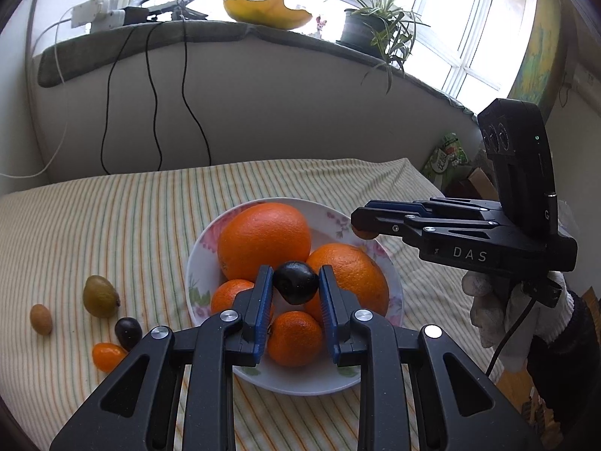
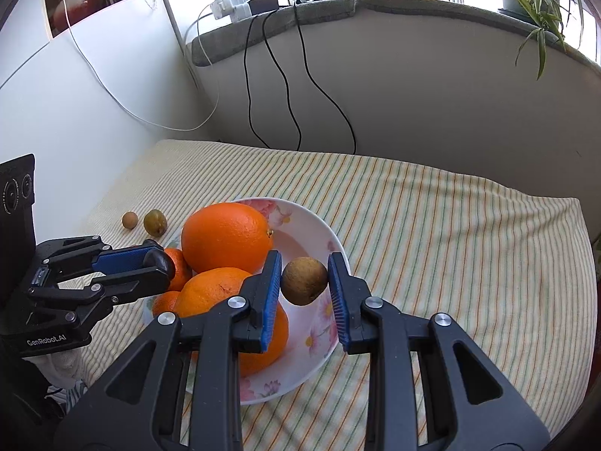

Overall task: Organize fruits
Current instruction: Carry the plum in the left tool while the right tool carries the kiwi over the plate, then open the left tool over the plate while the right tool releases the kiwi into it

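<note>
A white floral plate (image 1: 203, 259) (image 2: 330, 240) on the striped cloth holds two large oranges (image 1: 265, 240) (image 2: 225, 236) and several small tangerines (image 1: 295, 338). My left gripper (image 1: 296, 282) (image 2: 159, 261) is shut on a dark plum (image 1: 295, 282), held above the fruit in the plate. My right gripper (image 2: 305, 281) (image 1: 360, 225) is shut on a brown-green round fruit (image 2: 304, 281), hanging over the plate's bare right side. Loose on the cloth to the left lie a green fruit (image 1: 99, 296) (image 2: 155, 221), a tan small fruit (image 1: 41, 318) (image 2: 129, 220), another dark plum (image 1: 128, 332) and a kumquat (image 1: 108, 356).
A wall and cushioned window ledge (image 1: 210, 34) with a power strip, hanging cables (image 1: 150, 86), a yellow dish and a potted plant (image 1: 372, 26) stand behind the table. A gloved hand (image 1: 499, 315) holds the right gripper. The cloth's right edge (image 2: 578, 225) drops off.
</note>
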The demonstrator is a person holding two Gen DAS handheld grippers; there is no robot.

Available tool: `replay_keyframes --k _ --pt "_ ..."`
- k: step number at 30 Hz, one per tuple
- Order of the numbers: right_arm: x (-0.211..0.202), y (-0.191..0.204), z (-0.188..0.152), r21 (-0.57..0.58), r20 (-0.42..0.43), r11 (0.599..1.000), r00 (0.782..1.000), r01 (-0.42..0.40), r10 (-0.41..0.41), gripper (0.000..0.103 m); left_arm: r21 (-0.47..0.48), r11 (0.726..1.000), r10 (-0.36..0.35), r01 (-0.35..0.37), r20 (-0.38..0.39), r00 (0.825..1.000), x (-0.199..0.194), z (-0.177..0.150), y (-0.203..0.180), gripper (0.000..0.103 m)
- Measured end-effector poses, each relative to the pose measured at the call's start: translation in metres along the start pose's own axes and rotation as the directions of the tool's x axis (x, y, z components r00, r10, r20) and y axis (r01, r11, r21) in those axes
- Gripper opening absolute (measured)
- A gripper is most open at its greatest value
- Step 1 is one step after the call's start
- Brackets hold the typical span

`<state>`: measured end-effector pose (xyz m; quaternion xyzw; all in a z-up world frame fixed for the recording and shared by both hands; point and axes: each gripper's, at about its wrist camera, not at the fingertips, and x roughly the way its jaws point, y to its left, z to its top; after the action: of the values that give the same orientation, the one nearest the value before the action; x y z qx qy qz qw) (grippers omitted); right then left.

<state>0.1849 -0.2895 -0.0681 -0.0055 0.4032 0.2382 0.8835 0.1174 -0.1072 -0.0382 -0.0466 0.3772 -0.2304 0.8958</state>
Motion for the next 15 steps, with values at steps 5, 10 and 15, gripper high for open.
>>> replay_keyframes --k 5,10,15 --pt "0.0010 -0.0003 0.0005 0.003 0.001 1.000 1.000 -0.012 0.012 0.027 0.002 1.000 0.007 -0.007 -0.001 1.000 0.0000 0.0001 -0.0001 0.028" --pt "-0.0005 -0.0014 0.0006 0.013 0.007 1.000 1.000 -0.010 0.010 0.027 0.000 1.000 0.012 -0.012 0.005 1.000 -0.0024 0.0000 -0.0007 0.038" --pt "-0.0067 -0.0006 0.0000 0.024 0.030 1.000 1.000 0.002 -0.002 0.061 -0.004 1.000 0.013 -0.013 0.010 1.000 -0.0053 -0.0012 0.0011 0.043"
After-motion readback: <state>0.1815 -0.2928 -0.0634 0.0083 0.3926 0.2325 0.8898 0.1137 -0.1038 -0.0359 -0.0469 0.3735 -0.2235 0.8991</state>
